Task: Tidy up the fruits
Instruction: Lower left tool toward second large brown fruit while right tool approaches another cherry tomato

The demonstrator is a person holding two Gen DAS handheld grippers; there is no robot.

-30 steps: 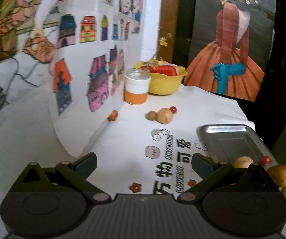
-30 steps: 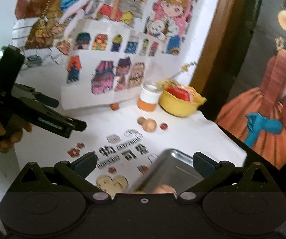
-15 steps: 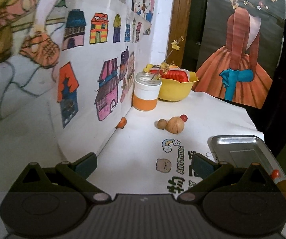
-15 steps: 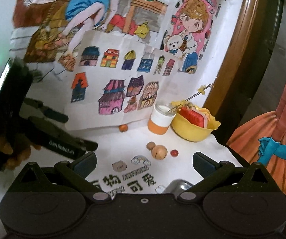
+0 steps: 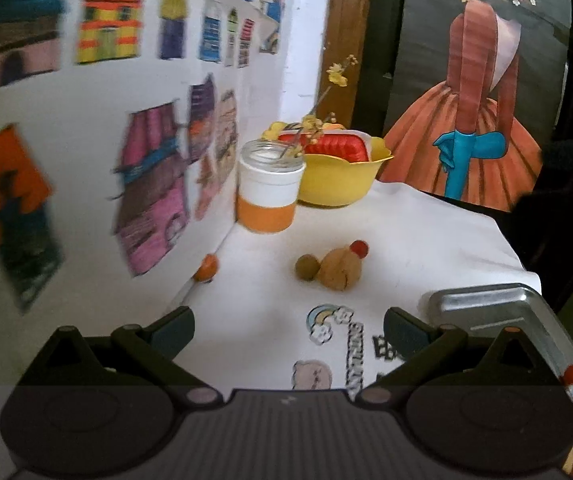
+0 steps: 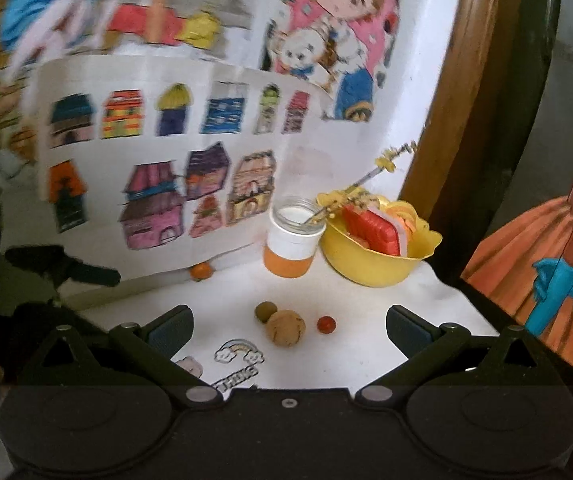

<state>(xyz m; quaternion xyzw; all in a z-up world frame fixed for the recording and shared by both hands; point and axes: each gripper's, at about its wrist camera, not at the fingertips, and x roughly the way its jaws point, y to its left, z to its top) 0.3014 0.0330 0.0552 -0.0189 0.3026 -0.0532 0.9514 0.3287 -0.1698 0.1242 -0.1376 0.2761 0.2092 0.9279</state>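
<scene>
**Both tools open, loose fruits dead ahead of the right one**

Farthest left, a small orange fruit (image 5: 205, 267) lay on the white cloth-covered table (image 5: 426, 232), touching the foot of the paper sheet of coloured house drawings (image 5: 154, 184) propped against the wall. The left tool (image 5: 288, 330) stood with its jaws wide and nothing between them. From it, that orange fruit sat ahead and off to the left, near the left finger.

Further right, in the middle of the table, a cluster of three lay together: a small olive-brown round fruit (image 6: 265, 312), a larger tan walnut-like ball (image 6: 286, 328) touching it, and a little red berry (image 6: 326, 324) just beside. The right tool (image 6: 289, 330) was also wide open and empty, and the cluster lay straight ahead between its fingers, so it seemed better lined up for that grasp. The round fruits offered no long axis to line up on.

Behind stood a white-and-orange glass jar (image 6: 292, 240) and a yellow plastic bowl (image 6: 378, 260) holding red toy slices. At the far right of the left view was a silver metal tray (image 5: 490, 308), with a small red berry (image 5: 572, 374) on its near edge, which I judged the likely destination.
</scene>
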